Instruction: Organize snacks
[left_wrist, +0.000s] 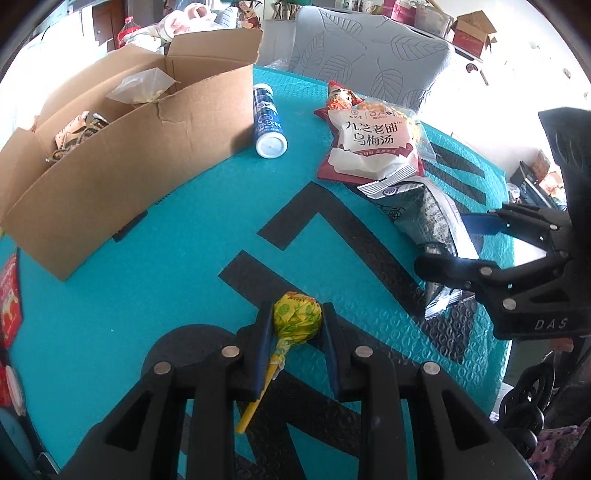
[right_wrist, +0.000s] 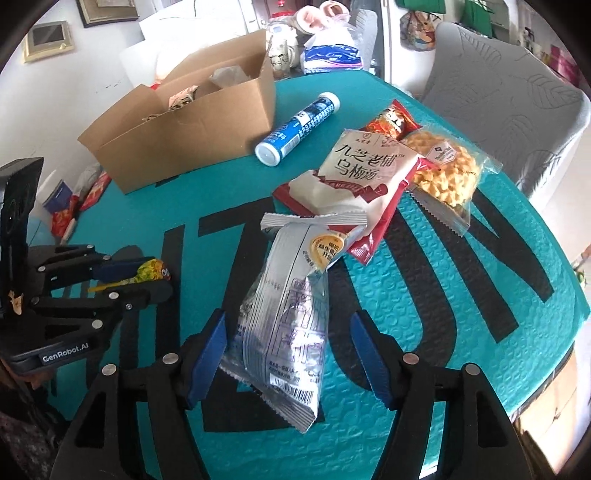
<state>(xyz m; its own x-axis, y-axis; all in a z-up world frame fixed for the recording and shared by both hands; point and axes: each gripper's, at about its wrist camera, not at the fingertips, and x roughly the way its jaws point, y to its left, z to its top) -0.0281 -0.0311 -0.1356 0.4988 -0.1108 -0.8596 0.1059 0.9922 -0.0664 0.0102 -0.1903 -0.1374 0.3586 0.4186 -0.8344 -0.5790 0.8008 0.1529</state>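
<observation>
A yellow-wrapped lollipop (left_wrist: 295, 321) sits between the fingers of my left gripper (left_wrist: 295, 308), which is shut on its head just above the teal table mat (left_wrist: 166, 277); the stick points back toward the camera. A silver snack packet (right_wrist: 284, 314) lies on the mat between the blue pads of my right gripper (right_wrist: 287, 319). The right pad stands clear of the packet, so this gripper is open. From the right wrist, my left gripper (right_wrist: 162, 278) and the lollipop (right_wrist: 153, 271) show at the left. An open cardboard box (left_wrist: 122, 177) holding some wrapped snacks stands at the far left.
A blue-and-white tube (right_wrist: 295, 129) lies beside the box (right_wrist: 184, 140). A white-and-red packet (right_wrist: 354, 173), a red packet (right_wrist: 391, 122) and a clear bag of yellow puffed snack (right_wrist: 443, 173) are piled beyond the silver packet. A grey chair (right_wrist: 517, 110) stands behind the table.
</observation>
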